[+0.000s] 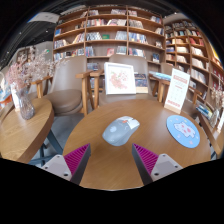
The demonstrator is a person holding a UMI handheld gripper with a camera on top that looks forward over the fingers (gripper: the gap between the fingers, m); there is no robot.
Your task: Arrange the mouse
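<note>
A pale grey-blue mouse [121, 130] lies on a round wooden table [130, 165], just ahead of my fingers and roughly centred between them. A round light-blue mouse pad [183, 129] with a printed pattern lies to the right of the mouse, near the table's right edge. My gripper [112, 158] is open, its magenta pads [76, 159] spread wide over bare table, with nothing between them. The mouse is apart from both fingers.
A second wooden table [22, 135] at the left holds a vase of pale flowers [24, 90]. Wooden chairs [93, 88] and upright display cards [120, 78] stand beyond the table. Bookshelves [110, 35] fill the back wall.
</note>
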